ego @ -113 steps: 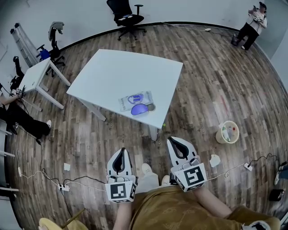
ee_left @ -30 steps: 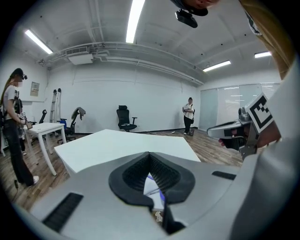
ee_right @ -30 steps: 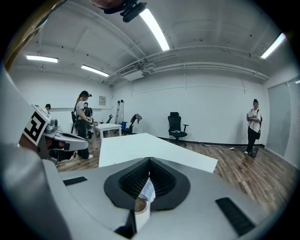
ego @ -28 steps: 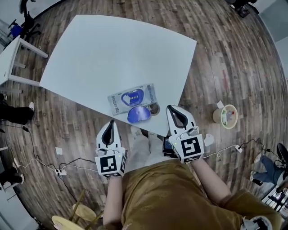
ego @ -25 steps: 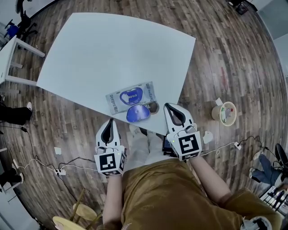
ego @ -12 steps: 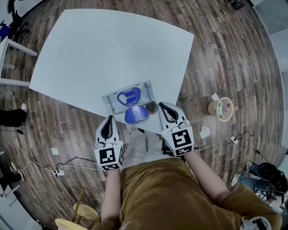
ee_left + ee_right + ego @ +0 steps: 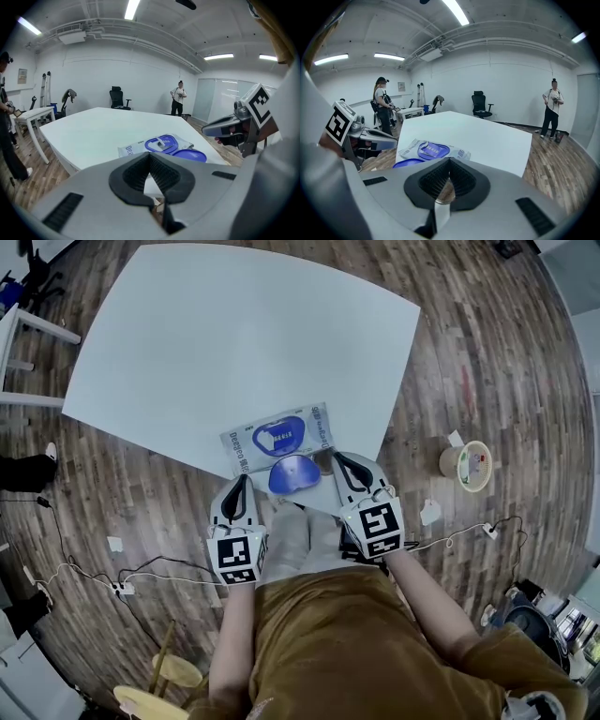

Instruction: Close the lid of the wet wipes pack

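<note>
The wet wipes pack (image 7: 278, 437) lies flat near the front edge of the white table (image 7: 234, 334). Its blue lid (image 7: 292, 473) is flipped open toward me and lies on the table. In the head view my left gripper (image 7: 247, 478) is just left of the lid, at the table edge, shut and empty. My right gripper (image 7: 337, 457) is just right of the lid, also shut and empty. The left gripper view looks past its shut tips (image 7: 150, 154) at the pack (image 7: 140, 148) and lid (image 7: 190, 155). The right gripper view shows its shut tips (image 7: 450, 159), the pack (image 7: 433, 150) and lid (image 7: 407, 163).
A paper cup (image 7: 473, 465) stands on the wooden floor at the right, and cables (image 7: 112, 582) run across the floor at the left. A second small table (image 7: 19, 324) is at the far left. People stand at the room's far side (image 7: 553, 115) and left (image 7: 382, 105).
The person has stepped up to the table, so the pack now lies close in front. Both grippers moved forward to the table edge, either side of the open lid.
</note>
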Motion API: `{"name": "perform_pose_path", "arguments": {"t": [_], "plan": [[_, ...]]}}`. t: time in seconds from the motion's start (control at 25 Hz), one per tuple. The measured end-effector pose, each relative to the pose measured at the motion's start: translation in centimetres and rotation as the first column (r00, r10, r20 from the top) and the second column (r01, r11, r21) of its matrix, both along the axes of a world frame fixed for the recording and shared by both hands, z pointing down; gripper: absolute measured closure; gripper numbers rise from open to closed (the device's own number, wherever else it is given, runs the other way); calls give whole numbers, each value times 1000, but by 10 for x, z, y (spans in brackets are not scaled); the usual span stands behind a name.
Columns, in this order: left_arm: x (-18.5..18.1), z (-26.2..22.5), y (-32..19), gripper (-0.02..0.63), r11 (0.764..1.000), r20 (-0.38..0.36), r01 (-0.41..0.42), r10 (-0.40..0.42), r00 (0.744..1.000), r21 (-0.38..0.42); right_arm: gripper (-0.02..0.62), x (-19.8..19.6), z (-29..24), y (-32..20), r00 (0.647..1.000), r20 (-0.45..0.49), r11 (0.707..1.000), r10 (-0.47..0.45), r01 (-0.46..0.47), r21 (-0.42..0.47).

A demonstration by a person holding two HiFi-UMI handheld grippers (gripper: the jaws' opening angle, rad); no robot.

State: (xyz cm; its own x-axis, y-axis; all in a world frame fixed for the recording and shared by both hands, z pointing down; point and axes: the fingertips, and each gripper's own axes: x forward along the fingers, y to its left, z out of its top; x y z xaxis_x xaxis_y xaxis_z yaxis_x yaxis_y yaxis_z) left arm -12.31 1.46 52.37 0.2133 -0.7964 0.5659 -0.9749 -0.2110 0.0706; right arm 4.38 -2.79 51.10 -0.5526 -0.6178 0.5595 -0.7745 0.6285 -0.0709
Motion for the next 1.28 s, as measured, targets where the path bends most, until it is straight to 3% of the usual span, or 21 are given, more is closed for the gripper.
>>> {"name": "perform_pose_path", "arguments": {"t": [1.28], "plan": [[15, 44, 12, 614, 990, -39, -71, 67, 997, -122, 589, -4, 51, 22, 995, -73, 993, -71, 64, -100]]}}
